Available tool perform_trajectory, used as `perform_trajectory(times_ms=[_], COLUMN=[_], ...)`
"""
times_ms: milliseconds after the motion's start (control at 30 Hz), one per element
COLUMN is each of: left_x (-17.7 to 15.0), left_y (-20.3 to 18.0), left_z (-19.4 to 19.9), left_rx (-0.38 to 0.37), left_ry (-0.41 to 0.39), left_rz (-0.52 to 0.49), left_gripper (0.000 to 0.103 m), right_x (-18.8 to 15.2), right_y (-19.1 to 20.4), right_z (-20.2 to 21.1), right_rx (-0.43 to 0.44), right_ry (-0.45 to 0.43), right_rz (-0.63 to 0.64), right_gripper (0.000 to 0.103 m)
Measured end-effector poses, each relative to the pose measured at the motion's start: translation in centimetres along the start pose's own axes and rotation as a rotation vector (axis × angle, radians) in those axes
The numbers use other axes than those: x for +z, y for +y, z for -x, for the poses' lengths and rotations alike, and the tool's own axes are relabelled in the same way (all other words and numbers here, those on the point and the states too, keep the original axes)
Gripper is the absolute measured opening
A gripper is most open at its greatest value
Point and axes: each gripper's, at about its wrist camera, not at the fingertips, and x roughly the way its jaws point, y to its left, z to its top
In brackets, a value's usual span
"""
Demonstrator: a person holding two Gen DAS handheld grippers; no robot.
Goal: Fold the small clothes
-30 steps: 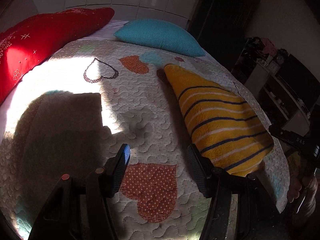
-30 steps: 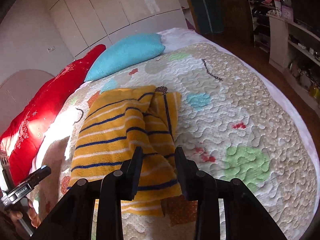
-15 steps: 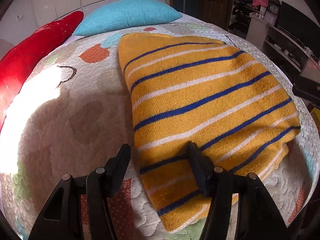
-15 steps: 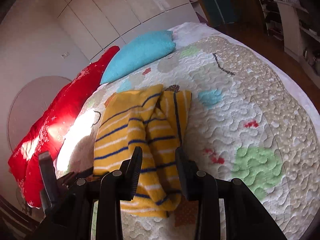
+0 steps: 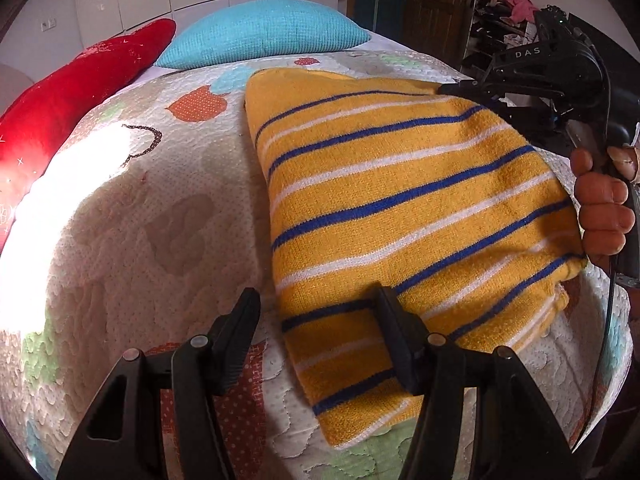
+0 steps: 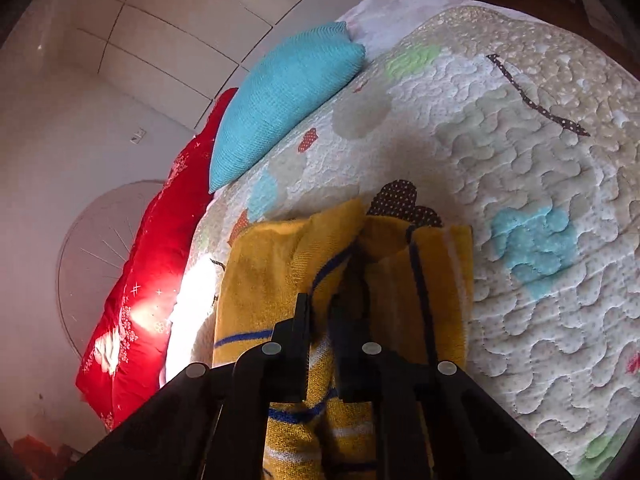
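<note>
A yellow knitted sweater [image 5: 400, 200] with blue and white stripes lies folded on the quilted bedspread [image 5: 140, 220]. My left gripper [image 5: 316, 312] is open over its near left edge: one finger [image 5: 394, 328] rests over the knit and the other [image 5: 244, 320] hangs over the quilt. My right gripper [image 5: 444, 89], held by a hand [image 5: 600, 208], reaches the sweater's far right corner. In the right wrist view that gripper [image 6: 320, 308] is shut on a bunched fold of the sweater [image 6: 272, 280].
A turquoise pillow [image 5: 264, 32] and a red pillow [image 5: 72, 88] lie at the head of the bed, with white cupboard doors behind. Cluttered shelves [image 5: 504, 20] and a dark door stand past the bed's right side. Bright sunlight falls on the quilt's left part.
My left gripper swung over to the sweater's near edge, then held still. My right gripper pushed forward along the sweater to its far corner and shut on the fabric.
</note>
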Motion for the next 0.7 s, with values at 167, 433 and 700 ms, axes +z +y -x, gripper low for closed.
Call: perform_trajectory(times_ms=[167,433,700], left_x=[-0.1,-0.5,-3.4], left_y=[-1.5,-0.9,-0.2], left_z=[0.1,1.3,5.1], left_rx=[0.073,0.033,0.044], left_ry=[-0.015,-0.035,-0.073], left_rz=[-0.064,-0.027,-0.024], left_gripper=[0.059,0.059,0.062], right_x=[0.1,-3.5,-11.8], right_y=[-1.5,0.8,-2.8], right_z=[1.8,4.9,6.9], right_rx=[-0.285,-0.168,-0.062], right_ry=[-0.081,-0.064,0.069], right_rz=[0.018,0.135,0.037], right_gripper=[0.001,0.004,0.005])
